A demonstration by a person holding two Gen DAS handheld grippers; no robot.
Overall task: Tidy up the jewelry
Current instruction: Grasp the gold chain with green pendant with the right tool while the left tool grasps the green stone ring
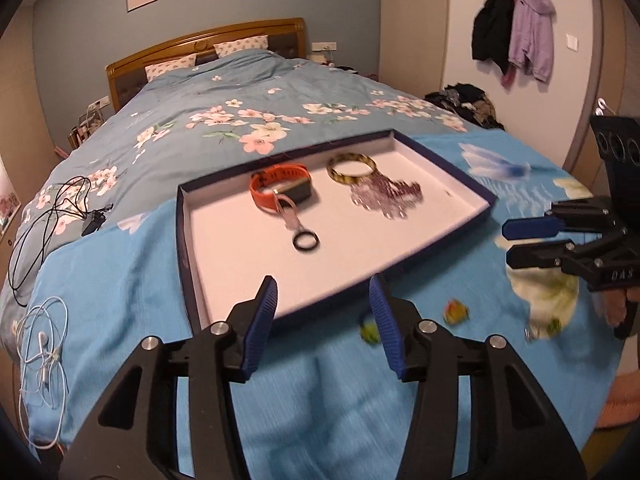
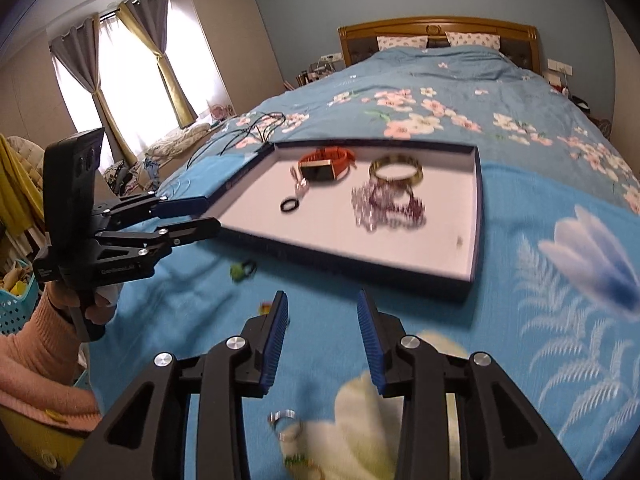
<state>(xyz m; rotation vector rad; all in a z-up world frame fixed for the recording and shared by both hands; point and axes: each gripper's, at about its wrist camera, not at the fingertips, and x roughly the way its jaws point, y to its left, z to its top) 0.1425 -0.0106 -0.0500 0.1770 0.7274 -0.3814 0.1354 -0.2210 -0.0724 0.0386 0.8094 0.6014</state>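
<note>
A shallow tray (image 1: 188, 240) with a dark blue rim and white floor lies on the blue cloth. It holds an orange watch (image 1: 280, 186), a mottled bangle (image 1: 352, 168), a purple beaded piece (image 1: 386, 196) and a black ring (image 1: 306, 241). My left gripper (image 1: 324, 308) hangs open over the tray's near edge, nothing between its blue pads. My right gripper (image 2: 322, 316) is open too, over the cloth in front of the tray (image 2: 476, 216). A silver ring (image 2: 286, 424) lies loose under it. Small green and yellow pieces (image 1: 370, 332) (image 2: 240, 270) lie on the cloth.
Each gripper shows in the other's view: the right gripper (image 1: 508, 243), the left gripper (image 2: 214, 214) in a hand with a pink sleeve (image 2: 36, 344). Black cables (image 1: 48, 208) and a white earphone cord (image 1: 44, 352) lie on the bed to the left.
</note>
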